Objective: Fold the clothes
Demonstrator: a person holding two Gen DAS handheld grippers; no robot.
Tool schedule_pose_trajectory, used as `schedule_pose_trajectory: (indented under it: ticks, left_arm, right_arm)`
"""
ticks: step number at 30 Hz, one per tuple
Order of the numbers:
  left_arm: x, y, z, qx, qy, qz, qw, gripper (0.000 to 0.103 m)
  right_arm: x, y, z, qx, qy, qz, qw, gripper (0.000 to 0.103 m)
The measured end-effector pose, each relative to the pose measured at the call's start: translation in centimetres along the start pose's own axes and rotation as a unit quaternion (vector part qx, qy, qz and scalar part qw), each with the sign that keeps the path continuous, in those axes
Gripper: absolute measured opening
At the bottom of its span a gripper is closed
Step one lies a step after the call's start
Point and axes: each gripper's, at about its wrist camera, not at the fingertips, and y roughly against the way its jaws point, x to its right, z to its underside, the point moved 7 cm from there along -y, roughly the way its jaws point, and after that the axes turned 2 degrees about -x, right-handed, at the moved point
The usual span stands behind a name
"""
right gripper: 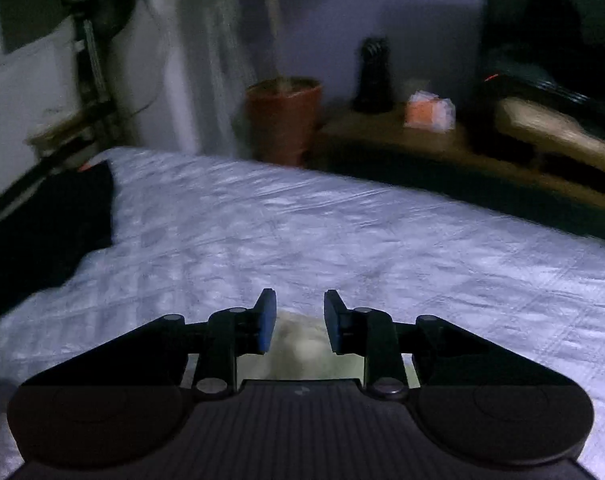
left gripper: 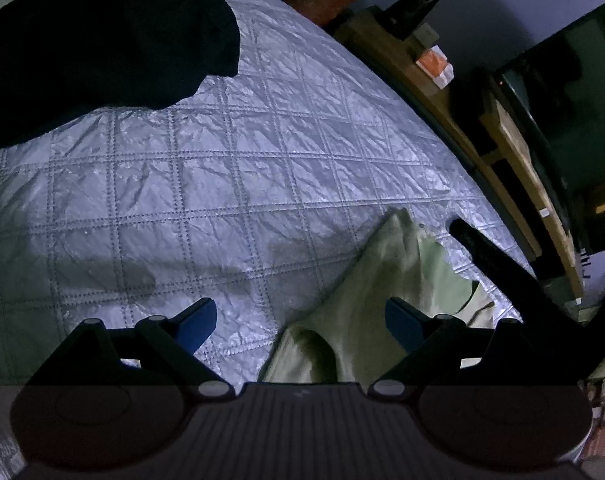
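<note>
A pale green garment (left gripper: 366, 300) lies crumpled on the quilted grey bedspread (left gripper: 222, 180) at the lower right of the left wrist view. My left gripper (left gripper: 300, 318) hovers over it, open wide, its right finger above the cloth and neither pad pressing on it. A black garment (left gripper: 102, 48) lies in a heap at the far left of the bed, also in the right wrist view (right gripper: 50, 232). My right gripper (right gripper: 299, 314) stands partly open, low over the bedspread (right gripper: 342, 240). A bit of the pale green garment (right gripper: 298, 352) shows below the gap, and its pads are off it.
Beyond the bed's far edge stand a terracotta plant pot (right gripper: 282, 116), a low wooden shelf (right gripper: 382, 140) with an orange box (right gripper: 428, 110) and a dark screen (left gripper: 562, 100). A black bar (left gripper: 486, 252) reaches in over the bed from the right.
</note>
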Motion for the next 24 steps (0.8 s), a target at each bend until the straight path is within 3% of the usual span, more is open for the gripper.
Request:
schedule_pose_trajectory:
  ticks: [3,7,11,16,18,22,24]
  left_arm:
    - [-0.2,0.1,-0.2,0.002,0.004,0.001,1.0,0.089]
    - [0.1,-0.1,0.2,-0.002,-0.006,-0.001,1.0,0.089]
    - [0.2,-0.5,0.6,-0.006,-0.015,-0.008,0.9998,0.089]
    - [0.3,-0.4,0.5,-0.003,-0.017,-0.007,0.9998,0.089]
    - [0.6,-0.4,0.7,-0.004,-0.02,-0.006,0.9998,0.089]
    - [1.1,-0.9,1.3,-0.008,-0.032,-0.012,0.9994,0.089]
    - [1.3,-1.1,1.5,-0.01,-0.036,-0.014,0.9992,0.089]
  right_arm:
    - [-1.3,5.5,3.6,0.012,0.002,-0.027,1.0,0.033]
    - [-4.4,9.8,10.3,-0.029,0.034,-0.04,0.998,0.03]
    - [-3.8,9.3,15.8,-0.097,0.064,0.014,0.993,0.032]
    - [-1.9,14.5,19.4,-0.128,0.124,0.08,0.981,0.042]
    - [-0.8,16.0,21.1,-0.154,0.101,0.086,0.979,0.044]
    - [-1.6,18.4,21.0,-0.128,0.094,0.091,0.983,0.045]
    - [-3.1,18.5,20.6,-0.114,0.109,0.073,0.985,0.047]
